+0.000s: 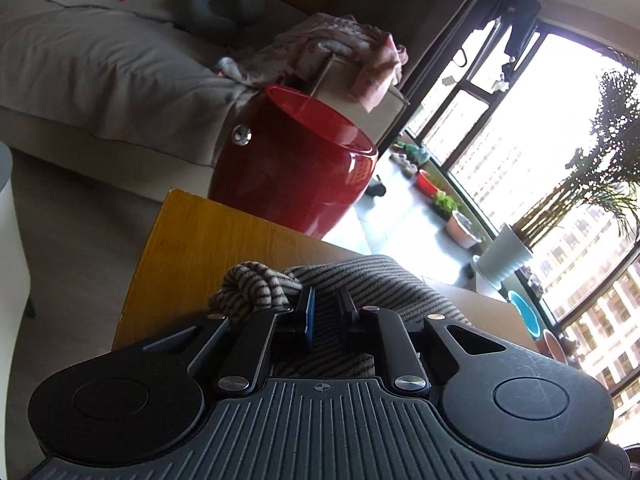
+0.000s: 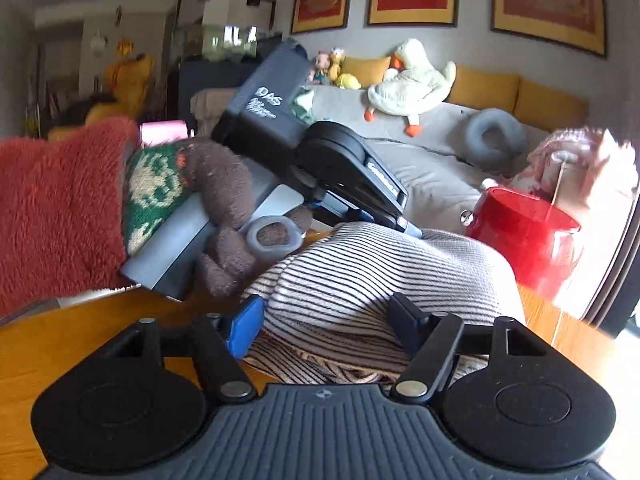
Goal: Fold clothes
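The striped garment [image 2: 372,276] lies bunched in a mound on the wooden table [image 2: 80,344], its near edge just ahead of the right tongs [image 2: 326,322], whose jaws stand spread on either side of the cloth without pressing it. The left tongs [image 1: 326,312] are pressed together on a fold of the same garment, with a knotted striped end [image 1: 252,290] just to their left. A red bucket [image 1: 296,172] stands on the floor beyond the table's far edge, beside a grey sofa [image 1: 100,64].
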A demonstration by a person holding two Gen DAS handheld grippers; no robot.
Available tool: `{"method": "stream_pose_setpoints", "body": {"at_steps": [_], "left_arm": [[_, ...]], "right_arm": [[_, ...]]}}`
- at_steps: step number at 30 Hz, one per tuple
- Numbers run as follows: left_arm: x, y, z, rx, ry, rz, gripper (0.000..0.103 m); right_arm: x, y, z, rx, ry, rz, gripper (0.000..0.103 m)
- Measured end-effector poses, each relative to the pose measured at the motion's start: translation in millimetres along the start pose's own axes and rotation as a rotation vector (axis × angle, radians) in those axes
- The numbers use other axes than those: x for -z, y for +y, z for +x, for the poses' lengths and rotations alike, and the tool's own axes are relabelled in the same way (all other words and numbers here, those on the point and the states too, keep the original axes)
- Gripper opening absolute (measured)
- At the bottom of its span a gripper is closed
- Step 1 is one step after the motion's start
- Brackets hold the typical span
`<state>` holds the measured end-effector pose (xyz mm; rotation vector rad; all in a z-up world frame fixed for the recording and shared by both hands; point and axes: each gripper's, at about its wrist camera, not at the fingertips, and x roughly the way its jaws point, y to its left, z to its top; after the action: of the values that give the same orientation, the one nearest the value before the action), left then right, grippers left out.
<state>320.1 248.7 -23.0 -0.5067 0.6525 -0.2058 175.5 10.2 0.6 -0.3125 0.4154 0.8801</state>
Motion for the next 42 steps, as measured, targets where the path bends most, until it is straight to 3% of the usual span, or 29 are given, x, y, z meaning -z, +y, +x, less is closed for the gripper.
{"method": "stream_pose_setpoints", "body": {"at_steps": [3, 5, 7, 8, 9, 11, 16, 18, 23, 28, 32, 42], "left_arm": [[-2.4, 3.6, 0.0, 0.009, 0.001, -0.028, 0.009], [-3.4, 5.7, -1.2, 0.015, 0.0, -0.048, 0.009], [-3.8, 2.9, -11.8, 0.016, -0.01, -0.042, 0.009], [-3.3, 0.5, -20.5, 0.013, -0.019, -0.037, 0.015], [-1.5, -2.9, -32.3, 0.011, -0.035, -0.03, 0.031], [8.6, -14.3, -64.6, 0.001, -0.085, 0.002, 0.052], [64.9, -51.9, -129.7, -0.073, -0.144, 0.081, 0.081], [93.3, -66.5, -144.8, -0.126, -0.143, 0.07, 0.099], [162.6, -103.1, -154.7, -0.257, -0.062, 0.023, 0.103], [194.6, -125.2, -140.2, -0.382, -0.008, 0.098, 0.103], [200.3, -128.8, -138.9, -0.413, -0.015, 0.117, 0.103], [206.9, -133.2, -133.3, -0.434, -0.047, 0.164, 0.103]], "right_arm": [[-1.9, 8.7, 2.4, 0.008, 0.033, -0.079, 0.089], [-2.1, 16.7, -2.7, 0.028, 0.033, -0.133, 0.092], [-0.7, 16.7, -20.4, 0.014, 0.015, -0.105, 0.096], [-0.6, 13.9, -31.7, 0.0, 0.001, -0.073, 0.101], [0.4, 9.6, -43.7, -0.007, -0.013, -0.035, 0.103], [5.5, 0.6, -66.2, 0.001, -0.027, 0.039, 0.103], [32.3, -25.7, -96.6, 0.114, 0.037, 0.257, 0.103], [46.8, -32.4, -105.6, 0.162, 0.079, 0.314, 0.103], [79.9, -43.0, -124.7, 0.246, 0.182, 0.411, 0.103], [98.1, -48.7, -125.9, 0.3, 0.229, 0.462, 0.103], [97.7, -40.4, -118.8, 0.384, 0.267, 0.397, 0.103], [97.0, -45.4, -113.5, 0.398, 0.252, 0.407, 0.103]]}}
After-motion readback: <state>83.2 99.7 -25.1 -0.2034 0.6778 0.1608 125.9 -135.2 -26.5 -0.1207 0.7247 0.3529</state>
